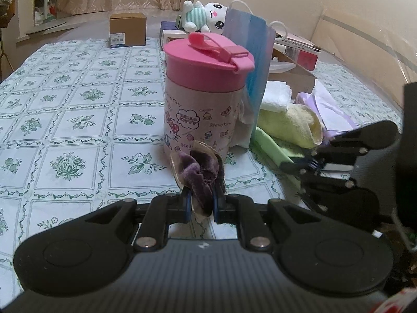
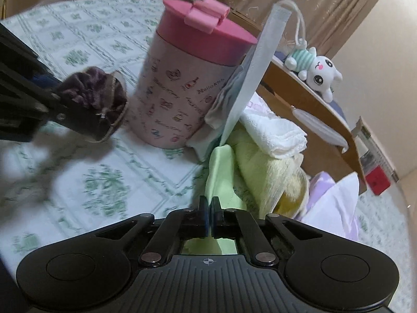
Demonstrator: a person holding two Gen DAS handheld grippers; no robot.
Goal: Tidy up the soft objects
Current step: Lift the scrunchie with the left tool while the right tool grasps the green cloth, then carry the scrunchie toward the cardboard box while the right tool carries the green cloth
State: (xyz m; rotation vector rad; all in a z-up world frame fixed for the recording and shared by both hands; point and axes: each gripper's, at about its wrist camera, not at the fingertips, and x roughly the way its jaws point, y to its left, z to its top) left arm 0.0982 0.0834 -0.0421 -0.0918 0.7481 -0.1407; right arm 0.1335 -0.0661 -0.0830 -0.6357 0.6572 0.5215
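Observation:
My left gripper (image 1: 202,203) is shut on a purple velvet scrunchie (image 1: 199,172) and holds it just above the tablecloth, in front of the pink Hello Kitty canister (image 1: 203,96). In the right wrist view the scrunchie (image 2: 96,96) sits at the left, held by the left gripper (image 2: 86,120). My right gripper (image 2: 210,216) is shut with nothing visibly between its pads, its tips over a light green cloth (image 2: 220,172). Beside it lie a yellow-green towel (image 2: 263,164) and a white cloth (image 2: 276,133). A blue face mask (image 1: 256,57) leans on the canister.
A white plush toy (image 1: 206,17) lies on boxes at the back. A brown carton (image 1: 127,28) stands far back left. An open cardboard box (image 2: 312,120) and purple and white bags (image 2: 331,203) crowd the right side. A green floral tablecloth (image 1: 73,120) covers the table.

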